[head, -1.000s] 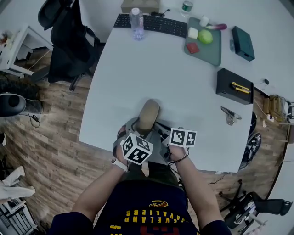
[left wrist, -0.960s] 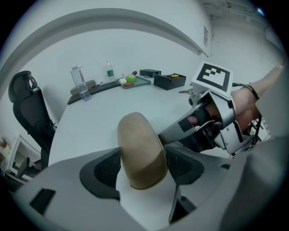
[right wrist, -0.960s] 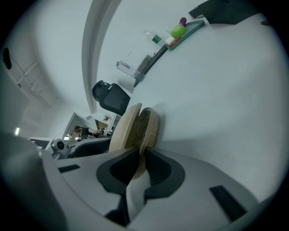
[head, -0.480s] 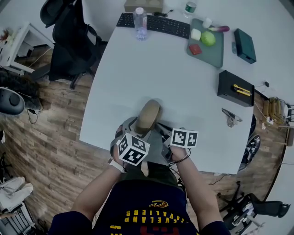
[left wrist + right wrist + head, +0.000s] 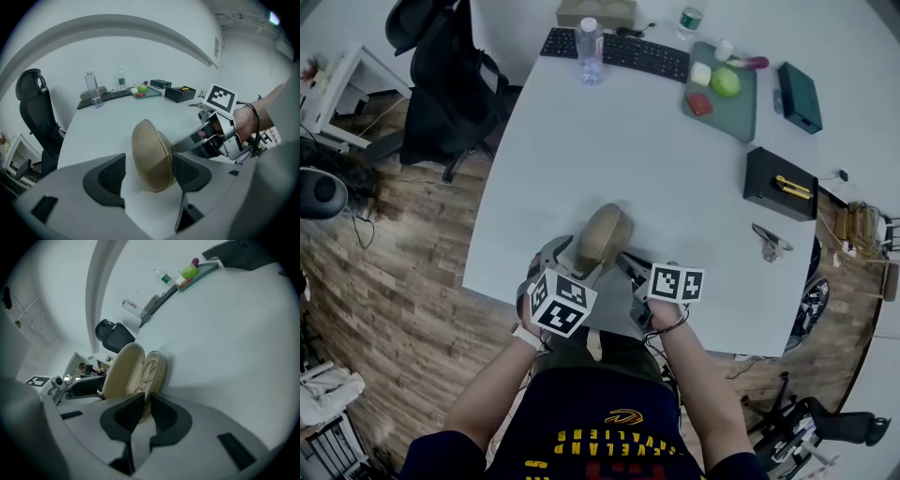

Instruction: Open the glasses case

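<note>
Clamshell glasses case (image 5: 602, 239) stands half-open at surface's (image 5: 675, 169) 6 o'clock edge. Your R claw (image 5: 144, 411) pinches its base end; L claw (image 5: 149, 169) straddles lid (image 5: 147, 143), unclenched. Probably light, stiff, slick; spectacles (image 5: 146, 371) inside, so grip rims.

The head camera is looking steeply down from above the person, taking in most of the white table (image 5: 656, 169). The camera on the left gripper (image 5: 572, 261) is sitting low and close, facing across the table toward the keyboard (image 5: 105, 96) and bottle (image 5: 93, 91). The one on the right gripper (image 5: 626, 265) is facing there too, rolled sideways. All three are sharing the glasses case (image 5: 602, 236), near in both gripper views
</note>
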Available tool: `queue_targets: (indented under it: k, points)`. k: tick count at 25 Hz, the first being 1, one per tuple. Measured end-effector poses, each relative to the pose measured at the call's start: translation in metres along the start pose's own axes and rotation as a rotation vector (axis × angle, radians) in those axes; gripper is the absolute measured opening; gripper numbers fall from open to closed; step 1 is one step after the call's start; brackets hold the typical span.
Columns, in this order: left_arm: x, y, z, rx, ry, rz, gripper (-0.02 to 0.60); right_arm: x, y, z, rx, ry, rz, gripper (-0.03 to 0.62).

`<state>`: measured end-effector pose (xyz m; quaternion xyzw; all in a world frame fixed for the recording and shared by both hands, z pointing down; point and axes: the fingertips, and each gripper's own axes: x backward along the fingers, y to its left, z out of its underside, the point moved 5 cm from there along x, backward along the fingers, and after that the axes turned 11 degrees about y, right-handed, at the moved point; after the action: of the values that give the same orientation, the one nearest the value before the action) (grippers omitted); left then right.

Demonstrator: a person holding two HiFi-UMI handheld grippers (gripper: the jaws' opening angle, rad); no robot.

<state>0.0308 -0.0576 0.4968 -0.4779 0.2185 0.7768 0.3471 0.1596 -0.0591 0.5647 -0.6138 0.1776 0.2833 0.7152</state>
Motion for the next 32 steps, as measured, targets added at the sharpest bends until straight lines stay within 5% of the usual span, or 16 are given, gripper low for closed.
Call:
queue_targets:
  k: [13, 22, 32]
  points:
    - [0.011, 0.025, 0.006, 0.065, -0.024, 0.004, 0.318, 0.0, 0.002, 0.0, 0.012, 0.002, 0.021, 0.054]
    - [0.007, 0.057, 0.022, 0.139, -0.002, -0.022, 0.125, 0.0, 0.003, -0.001, 0.009, -0.002, 0.034, 0.054]
    - [-0.012, 0.074, 0.038, 0.235, 0.02, 0.018, 0.057, 0.0, 0.005, -0.001, 0.022, -0.006, 0.06, 0.054]
